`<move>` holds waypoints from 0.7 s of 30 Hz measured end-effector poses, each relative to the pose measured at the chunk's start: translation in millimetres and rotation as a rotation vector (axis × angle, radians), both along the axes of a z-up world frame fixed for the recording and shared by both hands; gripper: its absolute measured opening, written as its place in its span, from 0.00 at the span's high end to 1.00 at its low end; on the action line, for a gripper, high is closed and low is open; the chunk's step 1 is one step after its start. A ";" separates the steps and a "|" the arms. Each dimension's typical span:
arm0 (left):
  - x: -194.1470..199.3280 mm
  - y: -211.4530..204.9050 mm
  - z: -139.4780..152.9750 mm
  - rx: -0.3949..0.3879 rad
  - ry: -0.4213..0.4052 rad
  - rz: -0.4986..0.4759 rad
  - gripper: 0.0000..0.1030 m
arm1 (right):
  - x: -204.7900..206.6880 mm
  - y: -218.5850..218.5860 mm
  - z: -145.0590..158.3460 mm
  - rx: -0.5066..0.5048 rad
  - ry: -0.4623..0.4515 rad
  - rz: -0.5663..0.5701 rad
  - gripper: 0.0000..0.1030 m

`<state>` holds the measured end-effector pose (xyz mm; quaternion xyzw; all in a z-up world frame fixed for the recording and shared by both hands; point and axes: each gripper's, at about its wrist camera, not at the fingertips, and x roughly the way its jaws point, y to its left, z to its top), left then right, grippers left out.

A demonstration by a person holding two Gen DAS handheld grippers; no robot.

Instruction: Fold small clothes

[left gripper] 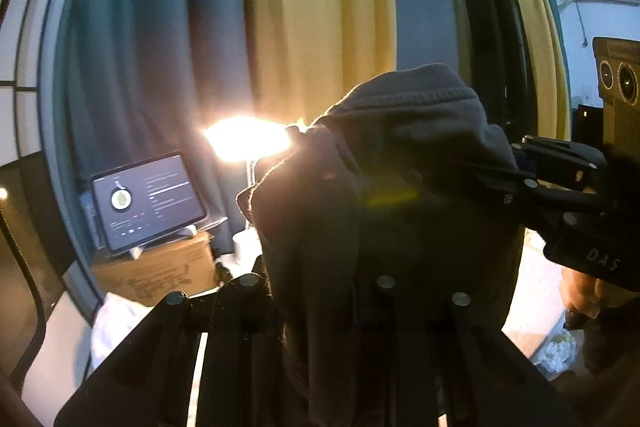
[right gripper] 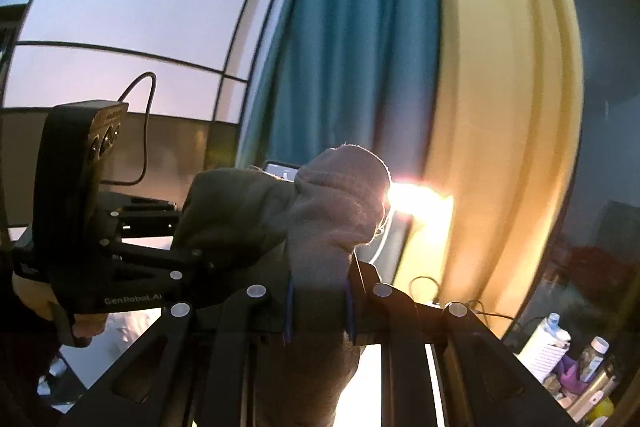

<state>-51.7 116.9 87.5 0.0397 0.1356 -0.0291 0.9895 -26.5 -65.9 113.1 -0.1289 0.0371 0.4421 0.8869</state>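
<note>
A small dark grey knit garment (left gripper: 384, 195) is held up in the air between both grippers. My left gripper (left gripper: 320, 291) is shut on its lower part, and the cloth hides the fingertips. My right gripper (left gripper: 508, 167) comes in from the right and is shut on the cloth's right edge. In the right wrist view the garment (right gripper: 332, 219) bunches up out of my right gripper (right gripper: 320, 307), which is shut on it. My left gripper (right gripper: 188, 255) pinches the cloth's left side there.
Teal (left gripper: 152, 47) and yellow (left gripper: 320, 27) curtains hang behind. A bright lamp glare (left gripper: 248, 139) shines beside the cloth. A tablet (left gripper: 148, 199) stands on a cardboard box (left gripper: 160, 271). White cloth (left gripper: 116, 323) lies below. Bottles (right gripper: 568, 359) stand at lower right.
</note>
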 end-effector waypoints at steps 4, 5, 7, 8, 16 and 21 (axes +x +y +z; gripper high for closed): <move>-13.7 6.4 -3.6 -0.002 0.010 0.022 0.80 | -6.3 10.2 -4.9 -0.005 0.002 0.017 0.82; -14.5 8.8 -5.5 -0.003 0.014 0.028 0.80 | -7.7 11.7 -6.3 -0.009 0.005 0.019 0.82; -18.6 8.9 -6.7 -0.003 0.022 0.036 0.80 | -7.6 15.9 -10.5 -0.013 0.012 0.025 0.82; -19.1 10.0 -8.0 -0.003 0.026 0.039 0.80 | -6.5 18.2 -13.2 -0.016 0.018 0.026 0.82; -2.6 15.2 -26.2 -0.019 0.084 0.052 0.80 | 19.9 33.4 -37.4 -0.044 0.090 0.012 0.82; 16.3 16.8 -34.3 -0.030 0.112 0.050 0.80 | 38.0 36.2 -47.4 -0.044 0.124 -0.009 0.82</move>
